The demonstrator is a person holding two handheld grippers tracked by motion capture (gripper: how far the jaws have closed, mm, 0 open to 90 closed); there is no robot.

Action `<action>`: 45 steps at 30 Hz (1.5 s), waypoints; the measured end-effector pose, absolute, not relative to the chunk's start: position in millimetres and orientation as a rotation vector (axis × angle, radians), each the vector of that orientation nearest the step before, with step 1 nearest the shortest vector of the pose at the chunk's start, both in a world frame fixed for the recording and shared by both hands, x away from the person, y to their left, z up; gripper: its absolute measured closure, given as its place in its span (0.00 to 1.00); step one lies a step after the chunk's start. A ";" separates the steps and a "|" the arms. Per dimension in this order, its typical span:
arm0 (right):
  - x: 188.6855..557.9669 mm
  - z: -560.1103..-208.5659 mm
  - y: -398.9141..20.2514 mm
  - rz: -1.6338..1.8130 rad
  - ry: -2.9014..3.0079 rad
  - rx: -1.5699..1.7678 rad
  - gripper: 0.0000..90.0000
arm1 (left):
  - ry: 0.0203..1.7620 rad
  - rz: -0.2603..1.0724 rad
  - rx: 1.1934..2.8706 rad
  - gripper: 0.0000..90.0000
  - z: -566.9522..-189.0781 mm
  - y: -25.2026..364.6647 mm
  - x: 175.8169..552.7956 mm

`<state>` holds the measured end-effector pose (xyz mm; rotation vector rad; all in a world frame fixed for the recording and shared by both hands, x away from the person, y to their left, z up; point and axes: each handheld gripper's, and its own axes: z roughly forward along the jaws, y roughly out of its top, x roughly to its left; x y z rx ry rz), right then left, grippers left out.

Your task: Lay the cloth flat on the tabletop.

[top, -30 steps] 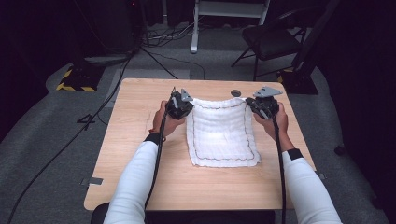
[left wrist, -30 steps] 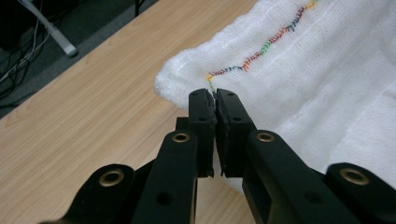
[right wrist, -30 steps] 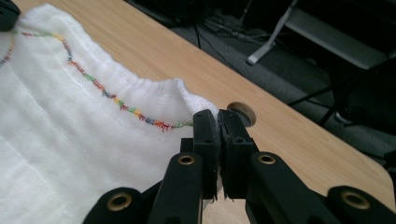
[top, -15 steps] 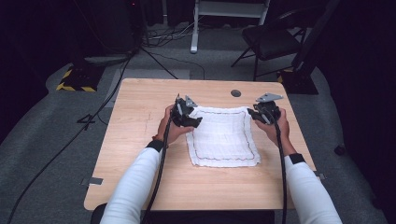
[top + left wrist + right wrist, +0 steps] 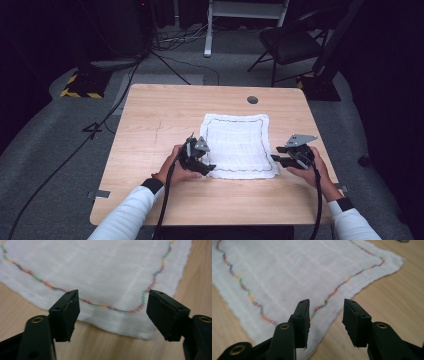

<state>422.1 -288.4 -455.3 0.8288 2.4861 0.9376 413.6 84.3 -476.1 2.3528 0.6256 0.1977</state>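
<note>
White gauzy muslin, that's what you're dealing with: the cloth (image 5: 239, 146) lies flat on the wooden bench (image 5: 150, 130), with a wavy line of rainbow stitching just inside its edges. It looks thin, light and totally floppy, so I'd guess it'll sag and fold the second you lift it, and a one-sided pull will just drag it crooked. Not fragile, but the loose weave could snag.

Your left hand-held gripper (image 5: 200, 162) sits at the cloth's near left corner, and its jaws have just been opening; they stand apart with nothing clamped, the corner lying on the bench beyond them. Your right hand-held gripper (image 5: 284, 160) is just off the cloth's near right corner, jaws also just been opening, nothing between the pads.

If you're folding, pinch each near corner right at the hem, outside the stitching (image 5: 112, 308). Get a jaw under the edge first, since the fabric hugs the bench.
</note>
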 end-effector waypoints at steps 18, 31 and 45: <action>399.7 -484.4 -298.0 0.919 2.597 0.865 0.75 | 0.561 0.153 2.416 0.83 -486.2 89.1 404.3; 373.4 -484.6 -287.6 0.939 2.638 0.810 0.78 | 0.510 0.097 2.416 0.95 -486.6 105.6 387.6; 347.2 -484.7 -288.1 0.958 2.676 0.792 0.78 | 0.469 0.063 2.426 0.95 -486.2 109.3 360.6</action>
